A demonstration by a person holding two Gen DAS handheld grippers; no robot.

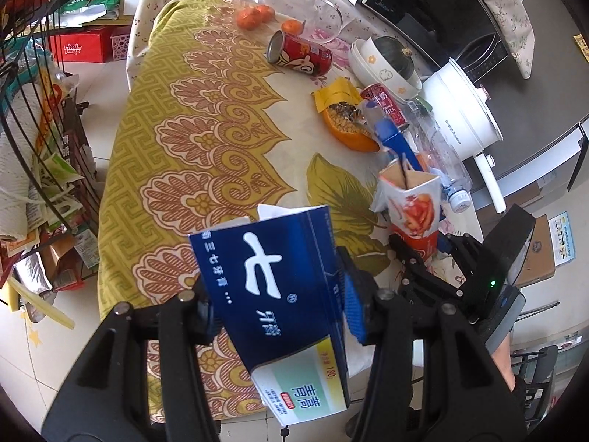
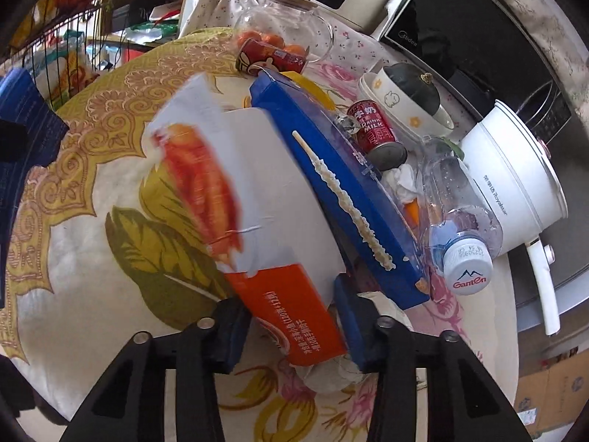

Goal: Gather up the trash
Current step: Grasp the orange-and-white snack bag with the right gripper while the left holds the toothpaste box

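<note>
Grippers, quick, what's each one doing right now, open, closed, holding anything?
Left gripper: closed on the dark blue toothpaste box, held above the table.
Right gripper: jaws closed on the orange and white carton.

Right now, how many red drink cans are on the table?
2. One can lies on its side near the oranges and glass jar. The other can lies beside the white bowls. More could be hidden under the clutter.
</note>
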